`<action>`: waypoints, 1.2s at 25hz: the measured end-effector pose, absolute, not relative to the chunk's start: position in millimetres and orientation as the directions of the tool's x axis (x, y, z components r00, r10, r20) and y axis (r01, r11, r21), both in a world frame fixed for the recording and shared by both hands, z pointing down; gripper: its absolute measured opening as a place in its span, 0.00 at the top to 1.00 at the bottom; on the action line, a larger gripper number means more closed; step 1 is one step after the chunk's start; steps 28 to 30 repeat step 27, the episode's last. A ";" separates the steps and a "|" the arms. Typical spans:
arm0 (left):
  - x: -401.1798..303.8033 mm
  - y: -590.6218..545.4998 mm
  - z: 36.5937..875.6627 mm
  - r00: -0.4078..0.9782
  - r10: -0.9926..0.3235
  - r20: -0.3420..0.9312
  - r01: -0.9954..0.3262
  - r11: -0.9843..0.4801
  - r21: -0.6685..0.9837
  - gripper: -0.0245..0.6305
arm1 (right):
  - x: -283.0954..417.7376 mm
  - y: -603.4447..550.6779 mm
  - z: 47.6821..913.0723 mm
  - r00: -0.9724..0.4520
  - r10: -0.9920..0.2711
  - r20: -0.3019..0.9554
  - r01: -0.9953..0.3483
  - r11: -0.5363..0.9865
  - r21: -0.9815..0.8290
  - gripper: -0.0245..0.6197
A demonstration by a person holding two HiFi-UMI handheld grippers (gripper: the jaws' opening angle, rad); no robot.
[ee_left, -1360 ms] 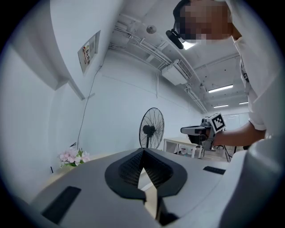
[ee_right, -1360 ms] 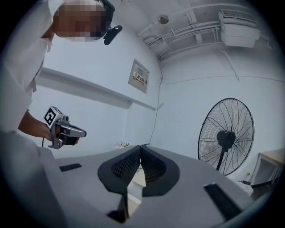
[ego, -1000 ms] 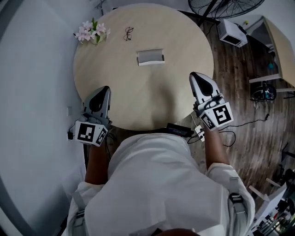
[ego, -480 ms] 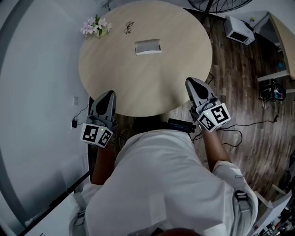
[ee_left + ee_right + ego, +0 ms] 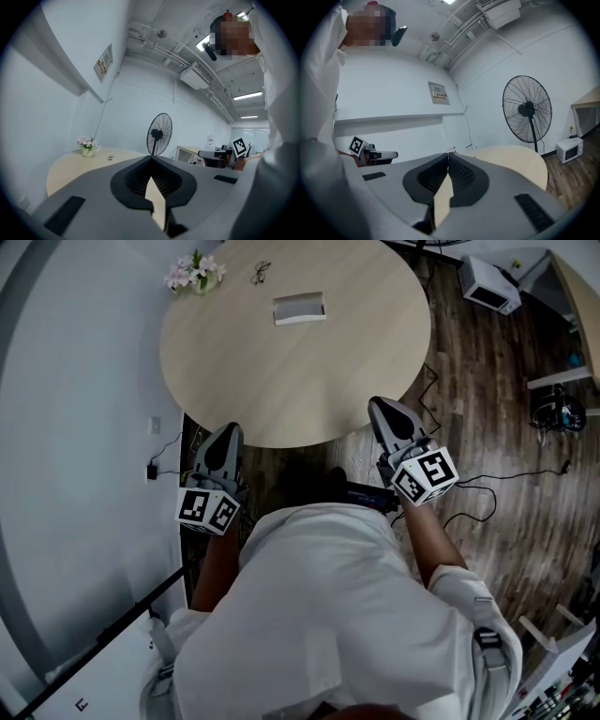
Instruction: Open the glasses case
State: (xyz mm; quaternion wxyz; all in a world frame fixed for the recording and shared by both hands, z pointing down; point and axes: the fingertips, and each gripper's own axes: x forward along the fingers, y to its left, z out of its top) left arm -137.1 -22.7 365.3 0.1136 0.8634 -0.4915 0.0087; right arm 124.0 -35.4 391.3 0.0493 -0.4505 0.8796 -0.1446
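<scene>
Two grippers, jaws pressed together on nothing: the left gripper (image 5: 227,430) and right gripper (image 5: 381,407) hang at the near edge of the round pale wooden table (image 5: 375,343). Only bare tabletop lies between them and the grey rectangular glasses case (image 5: 299,307), far across. Beyond it lie dark-rimmed spectacles (image 5: 260,274) and a small pot holding pink flowers (image 5: 195,274).

Dim, even indoor light; ceiling strips glare; fisheye edges darken, curve.
</scene>
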 end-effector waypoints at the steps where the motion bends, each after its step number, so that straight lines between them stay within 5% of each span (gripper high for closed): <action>1: -133.9 -21.7 364.5 0.534 -0.837 0.120 -0.839 -0.508 0.196 0.94 | 125.8 -31.4 391.1 -0.574 -0.817 0.048 -0.788 0.536 -0.303 0.92; 15: -181.1 19.4 313.3 0.674 -0.735 0.072 -0.731 -0.652 0.201 0.94 | 50.5 26.4 313.1 -0.494 -0.869 0.025 -0.849 0.475 -0.232 0.92; 30: -232.3 62.8 373.4 0.720 -0.693 0.049 -0.679 -0.687 0.260 0.94 | 15.7 80.2 362.5 -0.420 -0.906 0.056 -0.889 0.399 -0.224 0.92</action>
